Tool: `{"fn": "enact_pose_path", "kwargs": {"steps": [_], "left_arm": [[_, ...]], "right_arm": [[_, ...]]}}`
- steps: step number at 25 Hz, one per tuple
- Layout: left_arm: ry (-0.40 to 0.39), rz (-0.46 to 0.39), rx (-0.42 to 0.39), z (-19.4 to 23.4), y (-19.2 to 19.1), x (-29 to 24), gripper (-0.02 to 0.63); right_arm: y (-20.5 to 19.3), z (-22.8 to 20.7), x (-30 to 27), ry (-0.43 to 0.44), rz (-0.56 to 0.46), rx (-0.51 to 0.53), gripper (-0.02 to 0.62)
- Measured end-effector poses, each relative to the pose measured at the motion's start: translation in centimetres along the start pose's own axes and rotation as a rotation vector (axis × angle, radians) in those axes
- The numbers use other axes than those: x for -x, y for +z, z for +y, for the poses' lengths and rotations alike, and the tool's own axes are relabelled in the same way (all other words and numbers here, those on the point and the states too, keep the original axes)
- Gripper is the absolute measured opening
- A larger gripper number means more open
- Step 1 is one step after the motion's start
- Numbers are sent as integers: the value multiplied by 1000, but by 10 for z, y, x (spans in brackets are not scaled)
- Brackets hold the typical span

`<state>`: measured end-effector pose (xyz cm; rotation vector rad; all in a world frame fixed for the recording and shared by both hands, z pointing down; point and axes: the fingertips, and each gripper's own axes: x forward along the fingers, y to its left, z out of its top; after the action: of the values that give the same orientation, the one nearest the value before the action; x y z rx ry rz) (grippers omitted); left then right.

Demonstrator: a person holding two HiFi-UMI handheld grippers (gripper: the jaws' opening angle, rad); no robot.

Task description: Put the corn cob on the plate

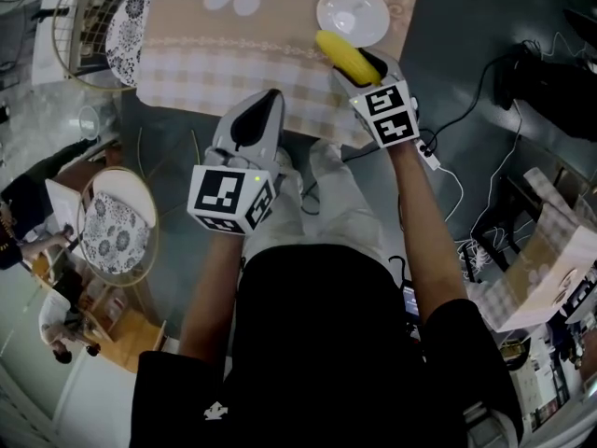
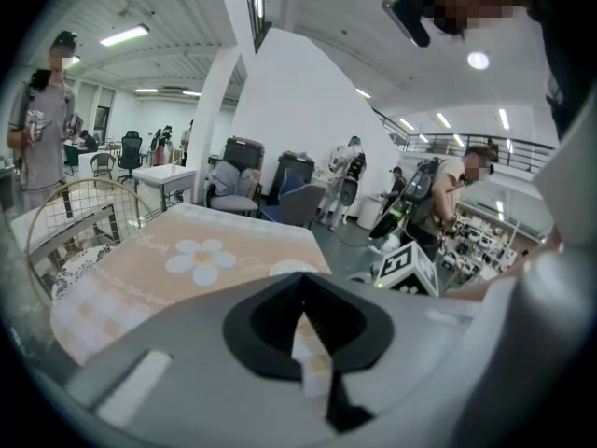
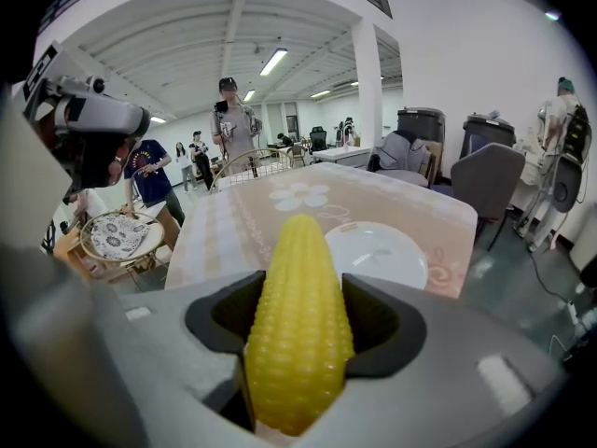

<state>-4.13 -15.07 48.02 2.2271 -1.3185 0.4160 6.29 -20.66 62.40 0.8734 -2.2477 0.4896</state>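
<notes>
Table (image 1: 280, 63): floral cloth. Right gripper (image 1: 366, 71): above table's near edge, clenched on cob. Left gripper (image 2: 303, 334): jaws together, empty, idle. Plate (image 1: 353, 12): empty, just beyond. Corn cob (image 3: 298, 325): airborne, tip toward plate. Step: carry. Next, likely: advance over plate, lower, release.

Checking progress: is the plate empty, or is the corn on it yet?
Empty. The plate is bare; the corn cob is held between the right gripper's jaws.

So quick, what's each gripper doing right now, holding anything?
Left gripper: closed, holding nothing.
Right gripper: closed on the corn cob.
</notes>
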Motion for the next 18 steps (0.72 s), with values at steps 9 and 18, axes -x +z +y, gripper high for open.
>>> {"fn": "enact_pose_path", "kwargs": {"steps": [9, 18], "left_arm": [[-19, -59, 44, -12, 16, -9, 9], [-25, -44, 37, -1, 16, -17, 9]], "right_arm": [[18, -29, 3, -6, -22, 12, 256], [33, -63, -12, -60, -26, -3, 256]]}}
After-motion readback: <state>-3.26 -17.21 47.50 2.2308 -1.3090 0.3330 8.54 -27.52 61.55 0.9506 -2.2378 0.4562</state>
